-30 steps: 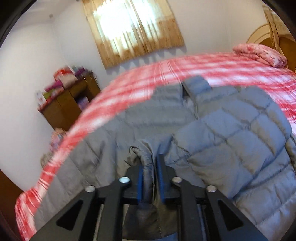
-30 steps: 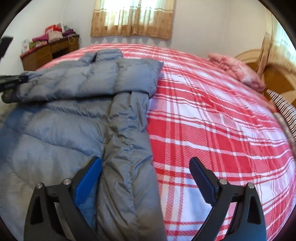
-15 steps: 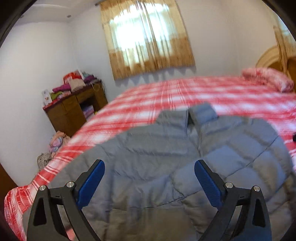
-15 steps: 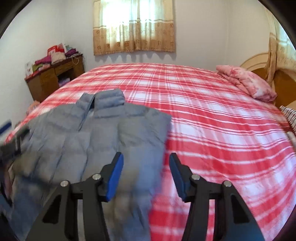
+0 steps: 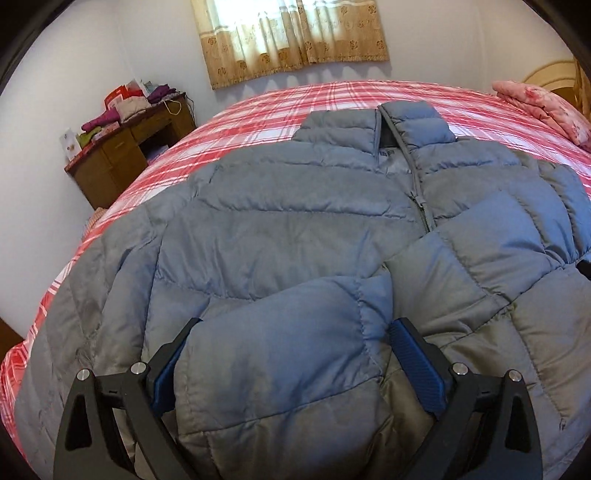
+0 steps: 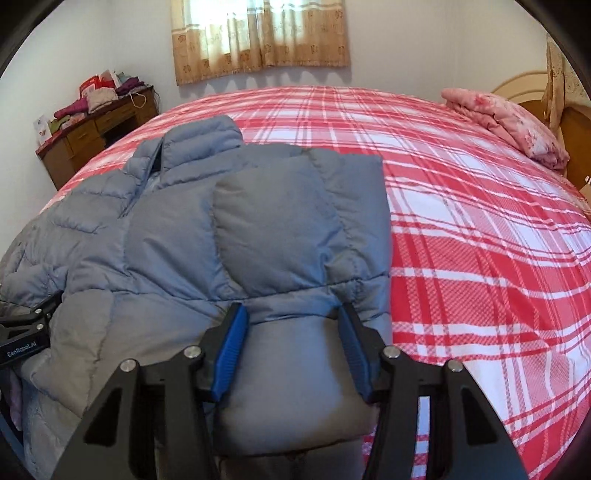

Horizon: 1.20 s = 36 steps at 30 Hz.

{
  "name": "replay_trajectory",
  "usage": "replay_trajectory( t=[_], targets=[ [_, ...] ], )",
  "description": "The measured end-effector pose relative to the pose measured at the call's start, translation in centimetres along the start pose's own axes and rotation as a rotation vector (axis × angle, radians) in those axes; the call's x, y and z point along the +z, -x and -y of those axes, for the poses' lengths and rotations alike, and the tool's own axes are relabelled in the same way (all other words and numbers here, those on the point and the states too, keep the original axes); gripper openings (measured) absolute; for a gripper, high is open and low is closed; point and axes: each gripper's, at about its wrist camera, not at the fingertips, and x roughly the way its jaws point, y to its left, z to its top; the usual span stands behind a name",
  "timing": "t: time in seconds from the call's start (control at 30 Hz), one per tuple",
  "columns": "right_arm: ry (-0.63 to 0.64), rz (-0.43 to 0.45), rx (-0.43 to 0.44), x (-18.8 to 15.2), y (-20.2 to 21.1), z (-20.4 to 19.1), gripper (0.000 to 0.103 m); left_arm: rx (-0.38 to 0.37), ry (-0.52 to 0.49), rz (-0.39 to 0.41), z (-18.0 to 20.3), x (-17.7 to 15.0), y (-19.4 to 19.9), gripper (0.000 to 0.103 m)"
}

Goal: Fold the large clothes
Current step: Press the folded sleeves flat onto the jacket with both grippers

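A grey-blue puffer jacket [image 5: 295, 229] lies front-up on the red plaid bed [image 5: 266, 107], collar toward the window, both sleeves folded in over the body. My left gripper [image 5: 295, 343] is open, its jaws on either side of the folded left sleeve near the hem. My right gripper [image 6: 291, 332] is open, its jaws on either side of the folded right sleeve [image 6: 280, 229] of the jacket [image 6: 177, 236] near the hem. The left gripper's body [image 6: 26, 332] shows at the left edge of the right wrist view.
A pink pillow [image 6: 506, 125] lies by the wooden headboard [image 6: 546, 99] at the right. A wooden desk [image 5: 129, 147] piled with clothes stands against the left wall. A curtained window [image 6: 258, 33] is behind the bed. Bare plaid sheet [image 6: 480, 240] lies right of the jacket.
The left gripper let go of the sleeve cuff and opened. Both grippers dropped low over the jacket's hem end, jaws now on either side of the folded sleeves.
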Motion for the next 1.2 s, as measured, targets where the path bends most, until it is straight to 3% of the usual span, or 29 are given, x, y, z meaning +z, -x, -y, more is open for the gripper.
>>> replay_trajectory(
  t=[0.3,1.2],
  targets=[
    [0.054,-0.02,-0.071,-0.3,-0.5,-0.9,0.057,-0.012,0.014,-0.026,-0.4,0.0,-0.3,0.102],
    [0.078,-0.03,-0.129,-0.2,-0.8,-1.8,0.061,-0.036,0.033,-0.033,-0.8,0.0,-0.3,0.102]
  ],
)
